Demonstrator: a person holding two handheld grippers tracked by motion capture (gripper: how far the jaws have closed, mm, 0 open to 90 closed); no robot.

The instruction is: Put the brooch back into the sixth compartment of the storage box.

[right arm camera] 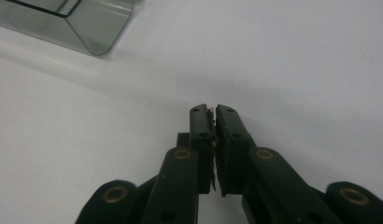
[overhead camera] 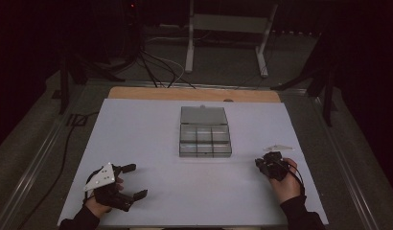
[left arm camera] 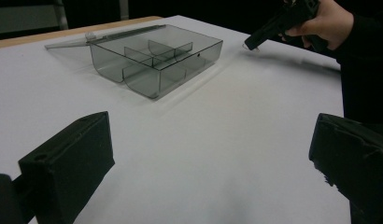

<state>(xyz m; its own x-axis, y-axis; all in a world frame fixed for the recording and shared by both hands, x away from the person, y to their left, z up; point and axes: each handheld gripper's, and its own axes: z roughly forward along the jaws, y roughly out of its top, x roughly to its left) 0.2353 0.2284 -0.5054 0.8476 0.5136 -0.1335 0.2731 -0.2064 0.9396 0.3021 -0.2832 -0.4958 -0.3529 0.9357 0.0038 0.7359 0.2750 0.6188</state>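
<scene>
A smoky clear compartment box (overhead camera: 205,136) (left arm camera: 157,60) stands at the middle of the white table, its lid folded flat behind it and its cells looking empty. One corner of the box (right arm camera: 73,23) lies beyond my right gripper. My left gripper (overhead camera: 138,180) (left arm camera: 208,154) rests at the near left with its jaws wide apart and nothing between them. Right of the box my right gripper (overhead camera: 258,163) (left arm camera: 252,44) (right arm camera: 212,109) points down at the table with its jaws pressed together. A tiny pale sliver shows pinched at their tips.
A white sheet (overhead camera: 146,134) covers the table, with a strip of wooden edge (overhead camera: 137,92) at the back. Beyond it stand a white frame's legs (overhead camera: 190,48) and dark cables (overhead camera: 156,67) on the floor. A metal rail (overhead camera: 36,158) runs along the left.
</scene>
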